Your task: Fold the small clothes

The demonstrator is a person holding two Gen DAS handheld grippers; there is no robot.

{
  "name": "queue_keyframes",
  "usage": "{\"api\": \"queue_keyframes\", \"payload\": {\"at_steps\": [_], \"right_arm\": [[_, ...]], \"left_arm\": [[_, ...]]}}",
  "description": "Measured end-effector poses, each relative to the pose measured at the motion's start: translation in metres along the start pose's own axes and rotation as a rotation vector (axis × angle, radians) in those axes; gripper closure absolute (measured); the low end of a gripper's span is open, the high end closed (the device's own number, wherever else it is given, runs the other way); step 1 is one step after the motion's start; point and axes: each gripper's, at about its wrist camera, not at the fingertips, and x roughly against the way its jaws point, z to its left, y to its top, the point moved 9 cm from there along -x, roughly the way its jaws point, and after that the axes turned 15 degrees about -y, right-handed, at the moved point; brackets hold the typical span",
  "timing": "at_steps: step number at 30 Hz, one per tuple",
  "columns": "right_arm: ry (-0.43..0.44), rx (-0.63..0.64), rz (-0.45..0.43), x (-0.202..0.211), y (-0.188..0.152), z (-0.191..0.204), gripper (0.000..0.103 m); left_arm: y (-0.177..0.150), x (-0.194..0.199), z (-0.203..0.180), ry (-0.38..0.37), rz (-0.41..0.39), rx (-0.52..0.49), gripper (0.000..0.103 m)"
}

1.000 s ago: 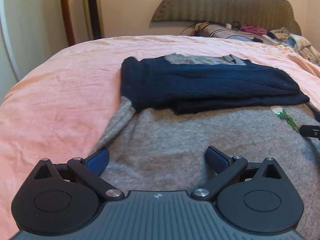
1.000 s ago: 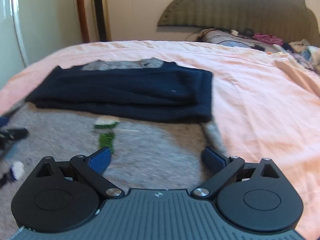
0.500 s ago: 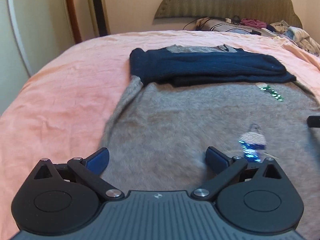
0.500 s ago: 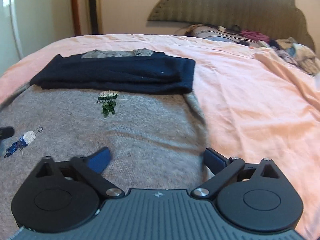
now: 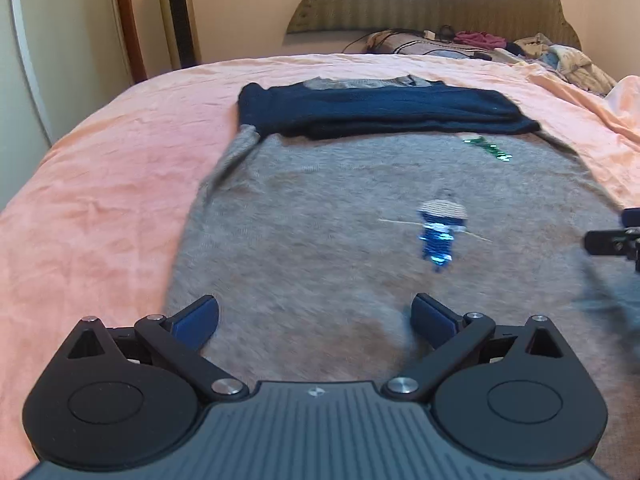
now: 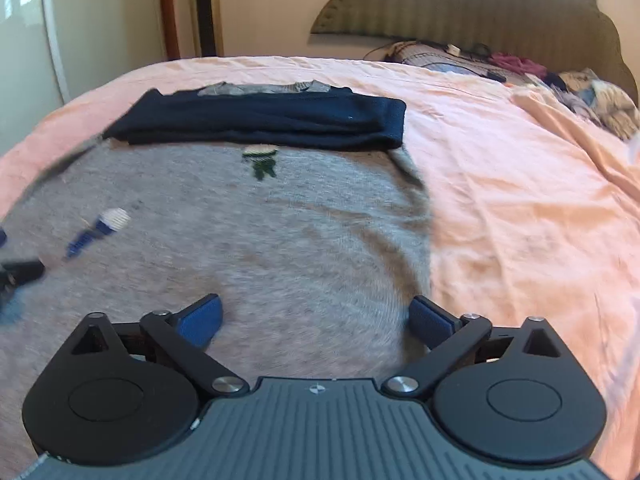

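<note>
A soft grey knitted sweater (image 5: pixel 320 240) lies flat on a big bed with a wrinkly peach-pink sheet (image 5: pixel 100 200). The sweater takes up the middle of the bed, and its bottom part reaches toward the near edge. Its dark navy blue sleeves (image 5: pixel 380 112) are folded across the top part, nearer the head of the bed, one lying over the other.

Two small sewn pictures sit on the grey part. One is a little blue shiny figure with a striped top (image 5: pixel 440 232). The other is a little green shiny figure (image 6: pixel 261 162), just below the folded sleeves.

The left gripper (image 5: pixel 316 316) hangs over the bottom part of the sweater, close to its left edge. Its jaws are wide open and nothing is between them but the sweater down below.

The right gripper (image 6: pixel 316 316) hangs over the bottom part too, close to the sweater's right edge. Its jaws are opening, are already very wide, and hold nothing.

At the head of the bed stands a curvy olive-green padded headboard (image 6: pixel 500 8), with a messy pile of mixed clothes (image 6: pixel 560 84) in front of it.
</note>
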Motion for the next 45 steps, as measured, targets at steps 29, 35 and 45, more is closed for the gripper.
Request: {"api": "queue_keyframes", "payload": {"at_steps": [29, 35, 45], "right_arm": [[0.015, 0.070, 0.009, 0.078, -0.068, 0.011, 0.000], [0.098, 0.183, -0.012, 0.087, -0.098, 0.044, 0.000], [0.091, -0.068, 0.061, 0.119, -0.093, -0.036, 0.000]], "left_arm": [[-0.071, 0.078, -0.037, -0.103, 0.018, -0.132, 0.000], [-0.092, 0.076, -0.037, -0.137, 0.066, -0.138, 0.000], [-0.102, 0.124, 0.021, -0.219, 0.015, 0.239, 0.000]]}}
